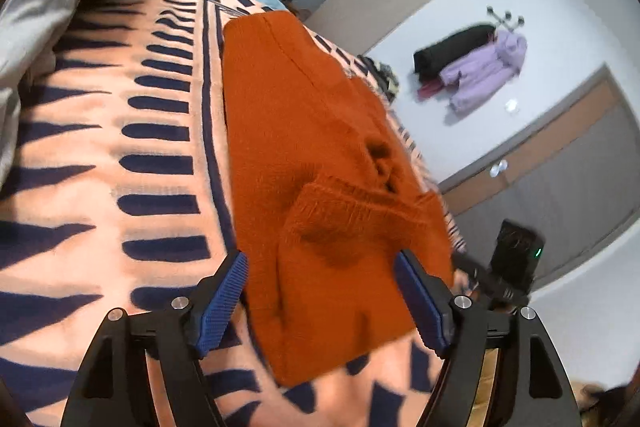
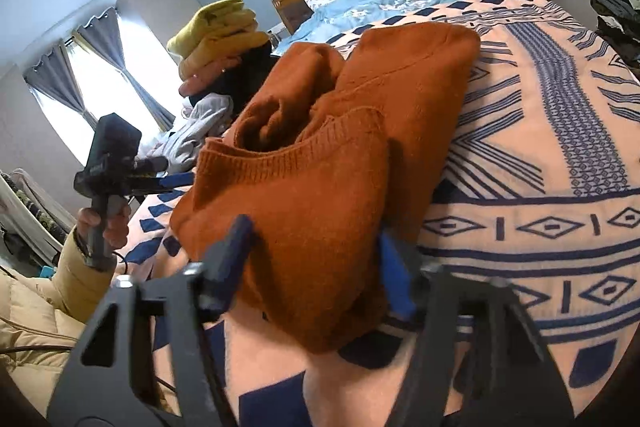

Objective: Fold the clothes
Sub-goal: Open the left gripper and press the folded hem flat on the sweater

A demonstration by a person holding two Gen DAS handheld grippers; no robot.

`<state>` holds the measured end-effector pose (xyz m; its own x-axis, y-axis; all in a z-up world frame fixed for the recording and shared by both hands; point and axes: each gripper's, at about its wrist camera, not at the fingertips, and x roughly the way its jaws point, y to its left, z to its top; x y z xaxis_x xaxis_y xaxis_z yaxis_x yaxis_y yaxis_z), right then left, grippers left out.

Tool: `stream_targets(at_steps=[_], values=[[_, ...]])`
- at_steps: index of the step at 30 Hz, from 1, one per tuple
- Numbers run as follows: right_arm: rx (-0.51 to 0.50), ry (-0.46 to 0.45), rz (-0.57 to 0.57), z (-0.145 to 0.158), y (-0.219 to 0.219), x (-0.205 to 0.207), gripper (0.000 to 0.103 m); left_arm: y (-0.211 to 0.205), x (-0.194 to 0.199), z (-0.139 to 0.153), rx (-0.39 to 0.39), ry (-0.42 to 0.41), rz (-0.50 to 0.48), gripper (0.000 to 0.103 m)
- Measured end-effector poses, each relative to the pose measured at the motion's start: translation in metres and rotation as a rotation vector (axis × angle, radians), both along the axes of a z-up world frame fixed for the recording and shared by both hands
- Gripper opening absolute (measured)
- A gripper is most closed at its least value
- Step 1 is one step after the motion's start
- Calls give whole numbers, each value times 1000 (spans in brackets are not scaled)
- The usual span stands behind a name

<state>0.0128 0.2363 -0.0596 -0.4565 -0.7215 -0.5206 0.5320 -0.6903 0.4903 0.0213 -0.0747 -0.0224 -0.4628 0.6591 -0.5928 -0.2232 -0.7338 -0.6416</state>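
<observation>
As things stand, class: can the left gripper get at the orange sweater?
Probably yes: the left gripper is open, with the sweater lying right between its fingers and nothing in between.

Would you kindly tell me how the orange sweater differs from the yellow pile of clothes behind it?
The orange sweater is rust-coloured; the yellow pile is mustard. The sweater is a single folded garment lying on the patterned blanket; the pile is several folded pieces stacked higher, further back. Both are folded.

Daylight is pouring in through the window (image 2: 100,95), blowing out its panes. Both fisheye views are bending hard toward dark corners. The right gripper (image 2: 316,263) is smearing with motion blur; soft shadows are falling under the sweater (image 2: 332,187).
</observation>
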Motion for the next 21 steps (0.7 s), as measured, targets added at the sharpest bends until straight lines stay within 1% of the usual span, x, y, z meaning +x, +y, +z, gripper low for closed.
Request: stream_targets(at_steps=[1, 2, 3, 4, 5, 6, 8, 10, 11, 12, 14, 15, 16, 17, 19, 20, 21], values=[[-4, 3, 3, -1, -1, 0, 45, 2, 0, 0, -8, 4, -15, 78], [-17, 4, 4, -1, -1, 2, 40, 3, 0, 0, -17, 8, -25, 78], [-24, 7, 2, -1, 0, 3, 34, 8, 0, 0, -37, 20, -47, 78], [-26, 14, -1, 0, 0, 4, 31, 14, 0, 1, -62, 37, -71, 78], [-28, 19, -5, 3, 0, 6, 25, 19, -1, 2, -77, 43, -84, 78], [-35, 22, -7, 4, 1, 7, 22, 25, -3, 1, -90, 44, -111, 78], [-54, 15, 6, 5, 3, 9, 17, 32, -7, -4, -78, 35, -149, 76], [-56, -4, 13, 4, 4, 9, 17, 38, -10, -7, -76, 13, -170, 74], [-55, -15, 16, 2, 4, 9, 17, 39, -11, -9, -60, -1, -183, 72], [-59, -25, 17, 1, 5, 9, 17, 37, -13, -11, -34, -22, -188, 66], [-73, -44, 23, -1, 7, 10, 17, 33, -12, -16, -13, -51, -190, 58], [-81, -53, 24, -3, 9, 10, 17, 31, -11, -17, -3, -59, -188, 52], [-84, -61, 24, -4, 10, 10, 18, 26, -9, -18, 13, -72, -190, 49], [-79, -76, 17, -6, 10, 9, 25, 22, -7, -20, 43, -93, -194, 49], [-80, -96, 11, -10, 10, 6, 25, 20, -5, -20, 70, -114, -199, 47], [-81, -94, 16, -10, 10, 6, 23, 20, -3, -21, 76, -125, -202, 46], [-88, -97, 20, -10, 10, 6, 15, 18, -2, -23, 87, -146, -203, 42]])
